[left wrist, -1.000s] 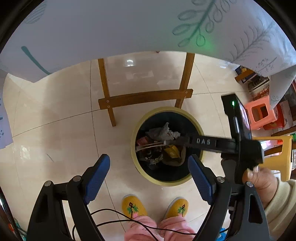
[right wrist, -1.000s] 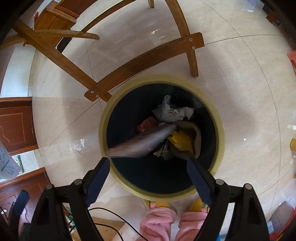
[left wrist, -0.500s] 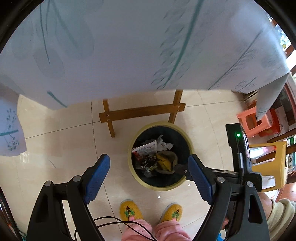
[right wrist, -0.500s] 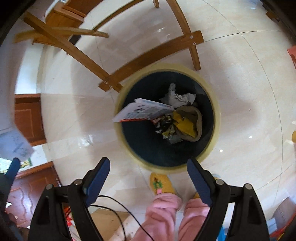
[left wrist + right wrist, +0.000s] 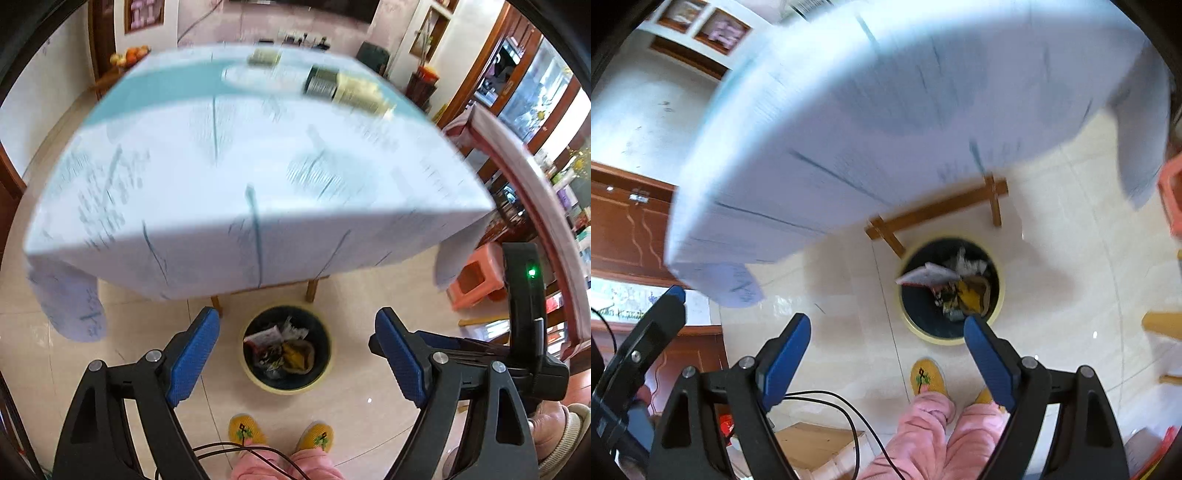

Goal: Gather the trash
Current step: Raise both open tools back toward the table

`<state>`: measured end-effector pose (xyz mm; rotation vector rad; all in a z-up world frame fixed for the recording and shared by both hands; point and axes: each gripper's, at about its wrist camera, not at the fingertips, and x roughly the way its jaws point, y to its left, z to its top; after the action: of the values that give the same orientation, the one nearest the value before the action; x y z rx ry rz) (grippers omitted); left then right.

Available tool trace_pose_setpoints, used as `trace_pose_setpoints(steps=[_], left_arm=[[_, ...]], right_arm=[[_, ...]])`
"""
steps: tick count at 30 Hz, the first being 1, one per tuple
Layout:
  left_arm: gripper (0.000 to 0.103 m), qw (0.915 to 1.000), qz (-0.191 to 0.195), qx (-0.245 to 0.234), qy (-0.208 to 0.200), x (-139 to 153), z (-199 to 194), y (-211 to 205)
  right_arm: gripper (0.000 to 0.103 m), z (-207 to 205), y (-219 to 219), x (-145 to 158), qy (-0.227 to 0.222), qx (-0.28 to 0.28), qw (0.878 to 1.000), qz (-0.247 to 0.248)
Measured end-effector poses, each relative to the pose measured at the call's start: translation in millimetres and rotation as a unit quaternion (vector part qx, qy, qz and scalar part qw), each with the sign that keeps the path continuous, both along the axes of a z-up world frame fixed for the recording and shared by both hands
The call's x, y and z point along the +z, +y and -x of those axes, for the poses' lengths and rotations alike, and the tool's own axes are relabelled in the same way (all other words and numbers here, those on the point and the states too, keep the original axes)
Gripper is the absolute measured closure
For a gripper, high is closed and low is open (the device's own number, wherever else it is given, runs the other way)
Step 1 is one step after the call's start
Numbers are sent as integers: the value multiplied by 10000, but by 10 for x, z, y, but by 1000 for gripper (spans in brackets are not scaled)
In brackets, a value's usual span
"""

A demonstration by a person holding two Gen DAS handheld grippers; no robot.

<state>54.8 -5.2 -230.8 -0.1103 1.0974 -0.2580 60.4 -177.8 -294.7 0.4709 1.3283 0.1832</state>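
A round dark trash bin with a yellow rim [image 5: 320, 380] [image 5: 1000, 306] stands on the tiled floor below the table's edge. It holds crumpled paper, a white-and-red wrapper [image 5: 263, 336] [image 5: 925, 275] and yellow scraps. My left gripper [image 5: 297, 358] is open and empty, high above the bin. My right gripper [image 5: 886, 354] is open and empty, also well above the floor; its body shows at the right of the left wrist view [image 5: 524, 314]. On the blurred tabletop lie a dark-and-gold package [image 5: 343, 90] and a small greenish item [image 5: 264, 57].
A table with a pale blue patterned cloth [image 5: 240, 166] [image 5: 905, 110] fills the upper half of both views. Its wooden crossbar [image 5: 938, 210] stands behind the bin. An orange stool [image 5: 476, 277] is at the right. The person's yellow slippers [image 5: 280, 434] are just before the bin.
Both grippers have risen and tilted up from over the bin, so the tabletop has come into view. The wrapper dropped from the right gripper has landed in the bin.
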Motion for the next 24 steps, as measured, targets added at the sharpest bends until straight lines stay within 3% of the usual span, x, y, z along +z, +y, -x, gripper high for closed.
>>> trace_pose_setpoints(steps=[9,13,19,24], left_arm=[[18,9985,108,-51,-533,1299,219,-163],[18,9970,-55,-68,-775,1788,306,-215],[18,9942,-230,42,-1047,2284,369,-212],[18,9942,0,188,-1063,2461,366,-94]], right_arm=[[17,201,-234,1339,-899,177,9958,-76],[17,261,-288,1861,-1389,269,9899,-65],[17,284,-310,2318,-1933,339,9806,14],[17,266,-324,2548,-2282,490,9723,79]])
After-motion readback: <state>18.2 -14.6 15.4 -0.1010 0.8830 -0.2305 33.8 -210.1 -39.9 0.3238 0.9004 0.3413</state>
